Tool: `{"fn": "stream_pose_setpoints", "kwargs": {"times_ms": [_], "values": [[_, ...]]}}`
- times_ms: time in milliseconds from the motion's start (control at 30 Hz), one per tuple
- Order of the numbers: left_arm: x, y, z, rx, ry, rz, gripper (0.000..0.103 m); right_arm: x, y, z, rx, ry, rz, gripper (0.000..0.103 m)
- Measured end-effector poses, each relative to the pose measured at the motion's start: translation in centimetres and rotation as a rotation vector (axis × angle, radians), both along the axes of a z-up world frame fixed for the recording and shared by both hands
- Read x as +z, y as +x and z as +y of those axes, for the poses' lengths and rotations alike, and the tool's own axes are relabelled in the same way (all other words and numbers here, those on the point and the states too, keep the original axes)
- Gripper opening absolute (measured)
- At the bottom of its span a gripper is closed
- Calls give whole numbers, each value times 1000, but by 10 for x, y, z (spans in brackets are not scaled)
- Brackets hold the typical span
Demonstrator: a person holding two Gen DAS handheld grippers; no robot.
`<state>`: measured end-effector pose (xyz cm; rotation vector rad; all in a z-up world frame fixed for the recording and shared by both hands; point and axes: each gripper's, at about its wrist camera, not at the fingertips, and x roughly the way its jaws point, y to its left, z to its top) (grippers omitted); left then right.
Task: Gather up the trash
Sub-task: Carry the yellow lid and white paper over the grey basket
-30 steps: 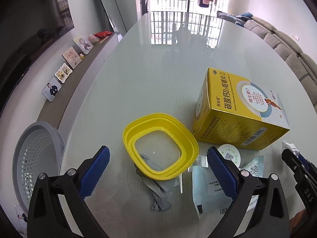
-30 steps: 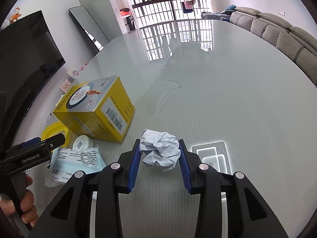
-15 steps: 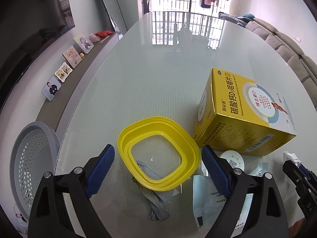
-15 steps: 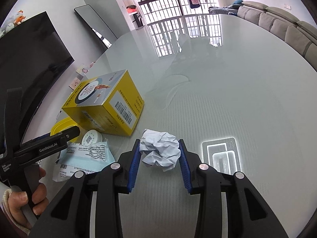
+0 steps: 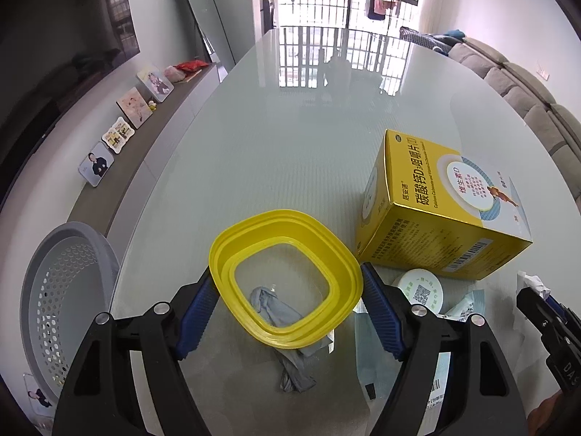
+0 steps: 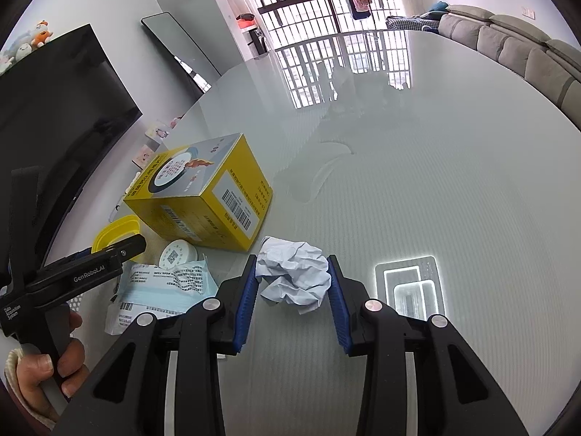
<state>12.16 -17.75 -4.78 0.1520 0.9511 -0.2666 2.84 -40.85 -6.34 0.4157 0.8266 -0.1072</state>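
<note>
A yellow lid with a clear middle lies on the glass table, partly over a crumpled grey wrapper. My left gripper straddles the lid; its jaws are closing and both blue pads meet the rim. In the right wrist view the same gripper reaches over the yellow lid. My right gripper is shut on a crumpled white paper ball, held just over the table. A yellow carton stands behind the lid.
A round white cap with a QR code and a pale blue packet lie beside the carton. A grey perforated basket sits below the table's left edge. A hand grips the left handle. A sofa runs along the right.
The left jaws have narrowed from wide apart to the yellow lid's rim, and the gripper has come closer over it. The right gripper still holds the paper ball in the same spot.
</note>
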Motion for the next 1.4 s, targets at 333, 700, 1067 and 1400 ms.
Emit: {"fn": "stream_pose_setpoints", "kwargs": {"times_ms": [333, 700, 1067, 1400], "values": [[30, -30, 21, 26, -26, -76, 74, 3, -4, 0, 10, -10, -15, 36], [45, -75, 87, 92, -36, -148, 74, 44, -25, 57, 123, -84, -105, 36], [39, -78, 203, 262, -1, -164, 74, 65, 8, 191, 418, -83, -118, 36], [22, -61, 284, 393, 13, -142, 74, 56, 64, 305, 615, -103, -64, 36]]}}
